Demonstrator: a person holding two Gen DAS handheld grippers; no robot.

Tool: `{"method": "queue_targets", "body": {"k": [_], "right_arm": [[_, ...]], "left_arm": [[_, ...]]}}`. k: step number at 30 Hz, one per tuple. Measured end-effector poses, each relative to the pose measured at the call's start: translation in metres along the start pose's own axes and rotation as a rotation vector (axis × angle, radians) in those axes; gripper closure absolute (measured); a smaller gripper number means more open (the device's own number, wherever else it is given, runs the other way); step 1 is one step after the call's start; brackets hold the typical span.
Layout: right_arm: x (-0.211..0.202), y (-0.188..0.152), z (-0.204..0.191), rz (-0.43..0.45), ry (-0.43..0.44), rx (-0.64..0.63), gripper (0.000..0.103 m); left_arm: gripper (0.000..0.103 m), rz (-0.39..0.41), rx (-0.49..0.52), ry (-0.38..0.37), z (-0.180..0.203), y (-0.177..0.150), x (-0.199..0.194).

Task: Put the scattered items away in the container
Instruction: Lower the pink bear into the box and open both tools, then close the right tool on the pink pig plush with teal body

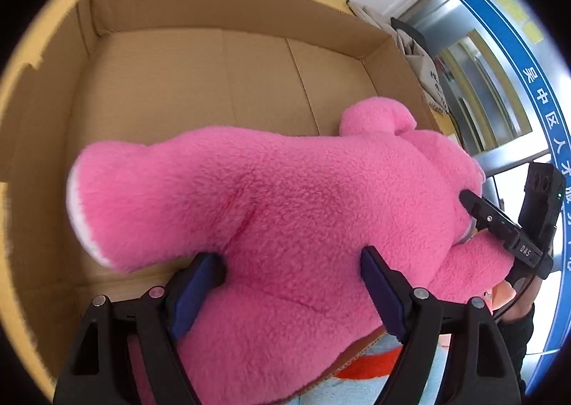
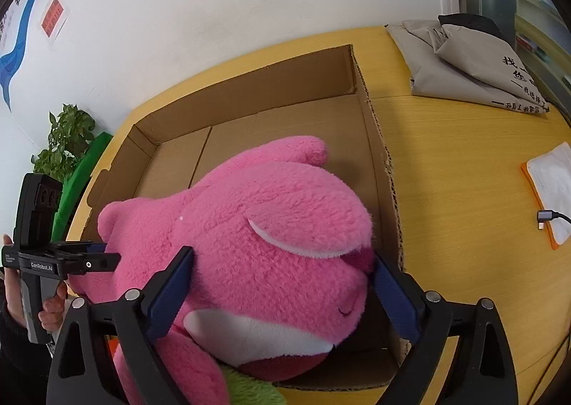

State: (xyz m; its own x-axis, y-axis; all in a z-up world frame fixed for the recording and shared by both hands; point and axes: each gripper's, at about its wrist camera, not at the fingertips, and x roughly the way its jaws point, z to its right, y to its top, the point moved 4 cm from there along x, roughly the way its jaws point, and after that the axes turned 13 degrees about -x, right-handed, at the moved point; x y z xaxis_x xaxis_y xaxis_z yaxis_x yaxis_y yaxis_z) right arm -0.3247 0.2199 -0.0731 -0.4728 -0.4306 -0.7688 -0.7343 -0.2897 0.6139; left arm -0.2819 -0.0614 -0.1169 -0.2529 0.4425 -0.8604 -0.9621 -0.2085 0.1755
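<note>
A big pink plush bear (image 1: pixel 278 212) is held over the open cardboard box (image 1: pixel 178 91). My left gripper (image 1: pixel 292 262) is shut on the bear's body, its blue pads pressing into the fur. My right gripper (image 2: pixel 282 269) is shut on the bear's head (image 2: pixel 271 233), near the white ear patch. The box (image 2: pixel 378 162) lies on the yellow table, and its floor shows bare behind the bear. The right gripper shows at the right of the left wrist view (image 1: pixel 499 223); the left gripper shows at the left of the right wrist view (image 2: pixel 89 262).
A grey cloth bag (image 2: pixel 460 62) lies at the table's far right corner. An orange-edged pouch (image 2: pixel 549 194) and a cable plug (image 2: pixel 546 217) lie at the right. A potted plant (image 2: pixel 64 141) stands left of the table. A white wall is behind.
</note>
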Motion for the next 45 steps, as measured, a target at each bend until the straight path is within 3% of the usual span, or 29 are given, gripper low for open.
{"method": "queue_targets", "body": {"k": [4, 8, 13, 16, 20, 24, 27, 29, 34, 38, 41, 45], "right_arm": [[-0.039, 0.009, -0.008, 0.097, -0.098, -0.083, 0.004], [-0.073, 0.013, -0.015, 0.186, -0.083, -0.119, 0.000], [-0.033, -0.017, -0.012, 0.016, -0.109, -0.083, 0.001], [-0.039, -0.035, -0.001, 0.055, -0.051, 0.061, 0.000], [-0.083, -0.046, -0.005, 0.169, -0.088, 0.098, 0.000], [-0.114, -0.062, -0.032, 0.250, -0.057, 0.055, 0.000], [-0.090, -0.087, -0.063, 0.155, -0.078, -0.046, 0.000], [-0.074, -0.109, -0.074, 0.122, -0.081, -0.048, 0.000], [-0.051, -0.142, -0.085, 0.094, 0.091, 0.050, 0.000], [-0.058, -0.152, -0.102, 0.115, 0.126, 0.000, 0.011], [-0.071, -0.157, -0.106, 0.124, 0.116, -0.017, 0.016], [-0.092, -0.170, -0.104, 0.120, 0.068, -0.050, 0.018]], "left_arm": [[0.022, 0.140, 0.063, 0.129, 0.007, -0.002, -0.048], [0.022, 0.232, 0.075, 0.087, 0.004, -0.015, -0.093], [0.022, 0.301, 0.053, 0.119, -0.020, -0.041, -0.119], [0.022, 0.312, 0.042, 0.115, -0.042, -0.065, -0.128], [0.022, 0.338, 0.028, 0.098, -0.063, -0.095, -0.138], [0.022, 0.346, 0.017, 0.057, -0.080, -0.124, -0.138], [0.022, 0.414, 0.029, 0.116, -0.090, -0.138, -0.139], [0.022, 0.423, 0.041, 0.135, -0.092, -0.141, -0.136], [0.022, 0.440, 0.088, 0.244, -0.083, -0.147, -0.123], [0.022, 0.451, 0.127, 0.306, -0.074, -0.152, -0.111], [0.022, 0.456, 0.154, 0.298, -0.066, -0.160, -0.108], [0.022, 0.488, 0.097, 0.255, -0.068, -0.167, -0.121]]}}
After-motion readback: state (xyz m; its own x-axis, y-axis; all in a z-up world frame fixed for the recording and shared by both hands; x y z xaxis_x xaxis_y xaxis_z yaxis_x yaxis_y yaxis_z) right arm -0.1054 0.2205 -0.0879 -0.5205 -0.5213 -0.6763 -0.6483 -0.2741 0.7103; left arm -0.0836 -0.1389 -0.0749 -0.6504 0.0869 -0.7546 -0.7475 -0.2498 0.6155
